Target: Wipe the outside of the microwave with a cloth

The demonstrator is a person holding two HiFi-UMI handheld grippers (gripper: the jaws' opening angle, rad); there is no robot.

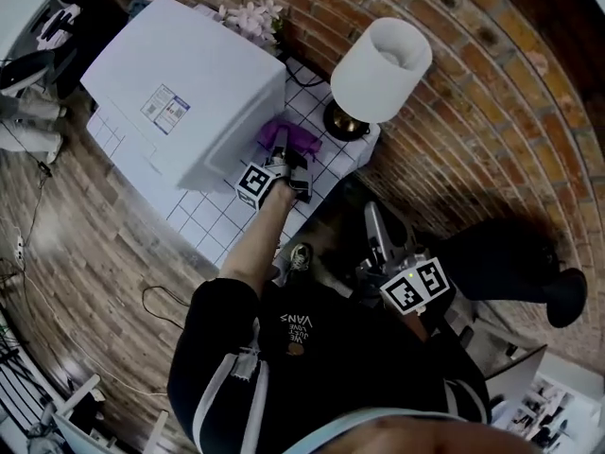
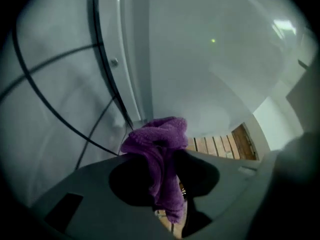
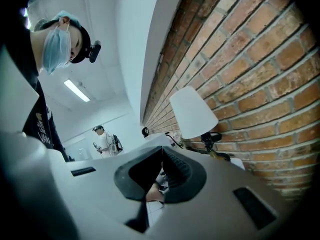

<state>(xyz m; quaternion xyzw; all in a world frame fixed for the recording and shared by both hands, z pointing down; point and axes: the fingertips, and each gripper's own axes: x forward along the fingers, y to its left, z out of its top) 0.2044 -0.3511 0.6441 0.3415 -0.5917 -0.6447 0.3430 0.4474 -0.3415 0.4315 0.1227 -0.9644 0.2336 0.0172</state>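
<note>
This is a staged home corner in a lab: brick wall (image 1: pixel 492 112), lamp (image 1: pixel 380 69), tiled worktop (image 1: pixel 213 220), cables (image 1: pixel 21 378) at 8 o'clock.

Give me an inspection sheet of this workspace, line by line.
Surface: white tiled table, with the microwave on it.
Job's things: white microwave; purple cloth at its side.
Clutter: white-shaded lamp; pink flowers behind the microwave.
Grippers: left gripper shut on the cloth; right gripper shut, empty, near the person's body.
Cables: thin black cable on the floor.
Surroundings: brick wall; wooden floor.
</note>
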